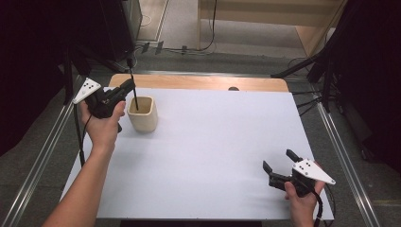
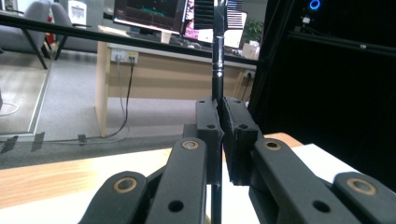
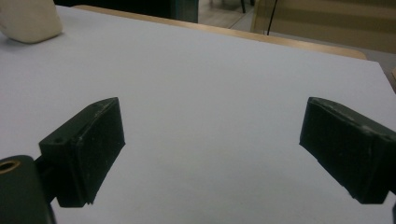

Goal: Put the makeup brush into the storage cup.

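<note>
From above, a person's left hand (image 1: 105,126) holds the left gripper (image 1: 126,87) at the far left of a white table (image 1: 213,151); its jaws are clamped on a thin black rod (image 1: 133,86) standing nearly upright, its lower end inside a cream square cup (image 1: 143,114); the left gripper view shows the rod (image 2: 217,56) pinched tight between the pads, with desks and monitors (image 2: 149,14) behind; the right gripper (image 1: 279,165) rests near the front right corner, jaws spread wide; its own view shows bare tabletop between them and the cup (image 3: 29,19) far off.

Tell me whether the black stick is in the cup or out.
In: the stick, pinched by the left gripper, dips below the cup's rim.
</note>
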Demonstrator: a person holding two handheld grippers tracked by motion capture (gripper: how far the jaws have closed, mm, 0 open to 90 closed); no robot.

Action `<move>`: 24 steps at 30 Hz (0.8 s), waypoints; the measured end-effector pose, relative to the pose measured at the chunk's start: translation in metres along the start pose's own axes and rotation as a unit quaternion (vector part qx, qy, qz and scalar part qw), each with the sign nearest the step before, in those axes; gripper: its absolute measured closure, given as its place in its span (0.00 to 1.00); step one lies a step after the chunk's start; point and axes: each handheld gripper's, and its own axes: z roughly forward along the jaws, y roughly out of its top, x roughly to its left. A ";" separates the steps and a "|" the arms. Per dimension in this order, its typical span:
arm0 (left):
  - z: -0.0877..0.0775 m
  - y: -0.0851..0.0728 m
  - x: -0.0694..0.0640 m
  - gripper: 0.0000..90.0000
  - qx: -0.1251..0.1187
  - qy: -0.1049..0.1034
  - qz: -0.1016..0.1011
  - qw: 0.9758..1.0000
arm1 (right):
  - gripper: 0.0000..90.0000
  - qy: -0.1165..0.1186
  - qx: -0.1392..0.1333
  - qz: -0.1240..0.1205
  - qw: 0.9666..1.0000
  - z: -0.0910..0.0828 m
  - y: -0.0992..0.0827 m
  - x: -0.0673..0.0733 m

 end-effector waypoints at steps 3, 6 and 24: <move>0.002 -0.002 0.003 0.97 -0.002 0.003 0.003 1.000 | 0.08 0.000 -0.001 0.001 1.000 0.000 0.000 -0.001; 0.004 -0.004 0.004 0.97 0.001 0.003 0.012 1.000 | 0.08 0.000 -0.001 0.002 1.000 0.000 -0.001 -0.002; 0.009 -0.019 0.015 0.96 0.011 0.018 0.008 1.000 | 0.08 0.000 0.000 0.002 1.000 0.000 -0.001 -0.002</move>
